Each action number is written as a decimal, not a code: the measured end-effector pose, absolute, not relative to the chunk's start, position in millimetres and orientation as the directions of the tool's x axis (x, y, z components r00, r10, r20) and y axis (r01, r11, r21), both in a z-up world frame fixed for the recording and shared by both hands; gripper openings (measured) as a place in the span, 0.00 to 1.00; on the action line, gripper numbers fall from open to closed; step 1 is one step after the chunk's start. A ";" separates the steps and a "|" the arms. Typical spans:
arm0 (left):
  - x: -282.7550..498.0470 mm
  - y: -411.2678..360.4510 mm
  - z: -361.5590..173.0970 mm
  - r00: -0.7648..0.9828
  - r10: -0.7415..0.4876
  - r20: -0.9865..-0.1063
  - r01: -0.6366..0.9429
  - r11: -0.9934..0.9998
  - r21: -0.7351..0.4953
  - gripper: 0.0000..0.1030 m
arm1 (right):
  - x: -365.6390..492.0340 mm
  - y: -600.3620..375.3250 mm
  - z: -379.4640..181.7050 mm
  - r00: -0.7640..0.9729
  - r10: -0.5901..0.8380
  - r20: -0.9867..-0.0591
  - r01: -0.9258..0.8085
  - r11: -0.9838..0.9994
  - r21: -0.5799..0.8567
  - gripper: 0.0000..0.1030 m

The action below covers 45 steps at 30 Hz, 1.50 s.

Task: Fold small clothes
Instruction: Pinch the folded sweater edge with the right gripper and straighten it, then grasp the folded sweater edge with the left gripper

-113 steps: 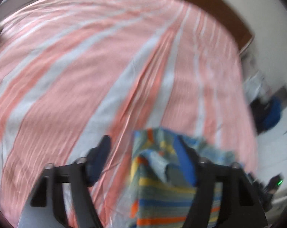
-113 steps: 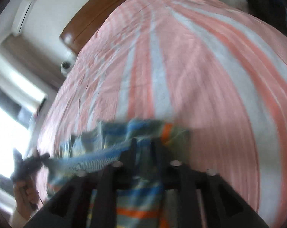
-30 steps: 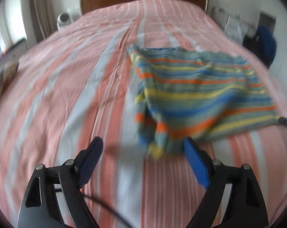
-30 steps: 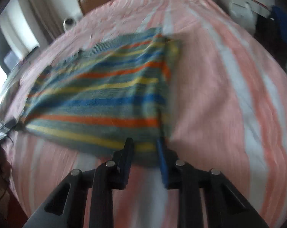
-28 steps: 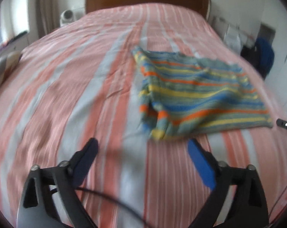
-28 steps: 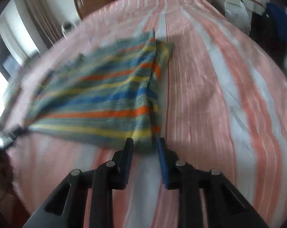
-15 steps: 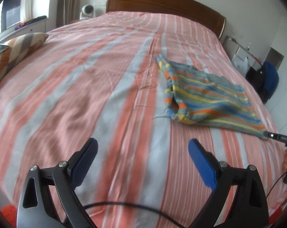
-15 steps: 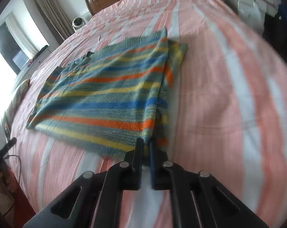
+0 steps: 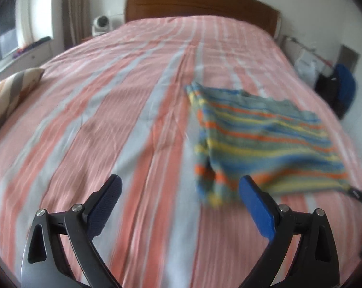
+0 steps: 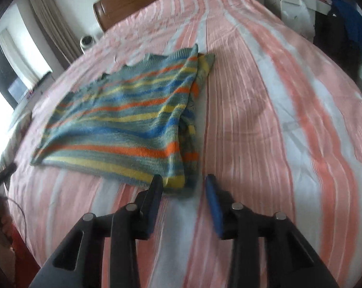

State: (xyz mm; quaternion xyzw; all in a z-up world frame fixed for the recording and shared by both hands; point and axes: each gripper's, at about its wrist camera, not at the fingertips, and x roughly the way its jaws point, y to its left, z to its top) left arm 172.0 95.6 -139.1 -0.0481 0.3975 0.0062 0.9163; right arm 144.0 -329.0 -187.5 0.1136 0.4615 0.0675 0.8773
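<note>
Writing: we find no brand, label or lettering that we can read in either view.
Left gripper (image 9: 179, 193): its fingers (image 9: 257, 209) are spread wide, and we see nothing between them but bedspread. They hang above the bed, apart from the cloth; the right-hand blue pad shows just in front of the garment's near corner, and we cannot tell whether it touches.
Right gripper (image 10: 183, 193): its fingers (image 10: 213, 202) stand partly apart and are opening. The near corner of the garment lies just ahead of the gap, and we see neither pad pressing on it.
Striped knit garment (image 10: 123, 120): a small sweater-like piece in grey-green with blue, orange and yellow bands. We see it lying flat on the bed, folded over, with a second layer showing along its right edge in the right wrist view. In the left wrist view it (image 9: 265, 139) is blurred and lies right of centre.
Bed (image 10: 265, 120): covered by a pink, coral and white striped bedspread, lightly creased, with a brown wooden headboard (image 9: 200, 4) at the far end.
Surroundings: we see a striped cushion (image 9: 13, 88) at the bed's left edge, a small white device (image 9: 101, 22) beside the headboard, and dark and blue clothing (image 9: 344, 88) off the right side.
</note>
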 end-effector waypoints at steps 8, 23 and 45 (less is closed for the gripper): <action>194.0 140.4 -165.6 0.553 0.233 -0.800 -0.284 0.955 0.081 0.90 | 125.0 -338.3 -200.0 0.607 0.225 -0.762 -0.003 0.960 0.280 0.38; 330.6 93.1 -134.8 0.527 -0.191 -0.828 0.085 0.981 -0.173 0.62 | 116.7 -337.6 -209.1 0.681 0.222 -0.698 -0.020 0.958 0.285 0.44; 299.9 69.9 -120.7 0.634 -0.018 -0.773 0.100 0.993 0.059 0.83 | 116.3 -339.2 -211.4 0.692 0.235 -0.682 -0.030 0.954 0.299 0.44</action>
